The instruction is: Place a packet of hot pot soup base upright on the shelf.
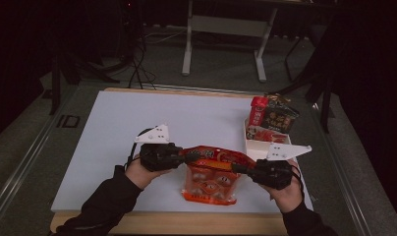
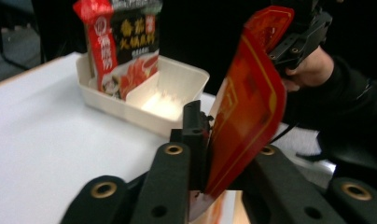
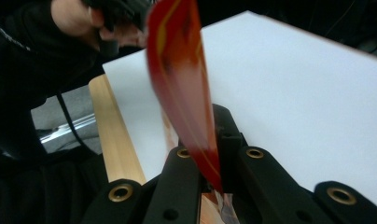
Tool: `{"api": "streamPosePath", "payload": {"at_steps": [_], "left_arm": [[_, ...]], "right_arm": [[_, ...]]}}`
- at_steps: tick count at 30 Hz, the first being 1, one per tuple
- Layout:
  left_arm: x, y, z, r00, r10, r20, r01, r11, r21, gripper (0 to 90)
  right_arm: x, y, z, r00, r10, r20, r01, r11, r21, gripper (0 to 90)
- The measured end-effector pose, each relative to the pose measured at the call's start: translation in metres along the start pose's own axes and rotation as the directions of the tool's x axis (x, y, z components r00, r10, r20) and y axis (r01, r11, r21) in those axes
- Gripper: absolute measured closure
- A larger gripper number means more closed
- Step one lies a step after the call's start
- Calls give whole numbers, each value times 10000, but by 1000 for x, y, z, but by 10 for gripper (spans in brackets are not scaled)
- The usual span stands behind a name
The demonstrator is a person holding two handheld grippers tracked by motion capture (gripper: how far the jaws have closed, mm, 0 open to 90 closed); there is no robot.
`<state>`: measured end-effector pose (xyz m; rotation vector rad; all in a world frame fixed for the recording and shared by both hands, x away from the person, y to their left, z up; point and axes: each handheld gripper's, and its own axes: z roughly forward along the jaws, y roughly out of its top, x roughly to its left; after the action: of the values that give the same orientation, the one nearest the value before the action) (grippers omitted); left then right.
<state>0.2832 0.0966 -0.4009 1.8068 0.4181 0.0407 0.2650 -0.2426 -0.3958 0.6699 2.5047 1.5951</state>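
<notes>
Black jaws of the left gripper [image 2: 203, 154] and right gripper [image 1: 245, 169] clamp opposite top corners of the red snack bag [image 1: 211, 179] — hanging broadside above the table's [image 1: 113, 128] near edge, the white tray [image 1: 258, 145] just beyond its right end.

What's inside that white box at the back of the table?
The white box has two compartments. A red and black food packet stands upright in one; the other looks bare. The packet's bottom part is hidden by the box wall, and so is anything lying beneath it.
</notes>
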Motion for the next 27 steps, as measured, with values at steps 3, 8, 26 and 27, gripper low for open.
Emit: {"api": "streamPosePath", "payload": {"at_steps": [3,8,26,27], "left_arm": [[-3,-2,-3,9995,109,-292,-123,9988,-480,660],[-4,-2,-4,9980,-252,-583,220,9982,-553,417],[-2,-33,-22,9828,-802,-1665,667,9941,-852,21],[-2,-38,-26,9786,-873,-1865,732,9940,-811,21]], "right_arm": [[6,9,-4,9986,-489,201,490,9988,-48,900],[6,18,-7,9966,-710,418,712,9975,-11,900],[-21,67,-65,9859,-339,1642,585,9873,-1474,900],[-24,69,-71,9844,-274,1739,556,9856,-1597,900]]}}
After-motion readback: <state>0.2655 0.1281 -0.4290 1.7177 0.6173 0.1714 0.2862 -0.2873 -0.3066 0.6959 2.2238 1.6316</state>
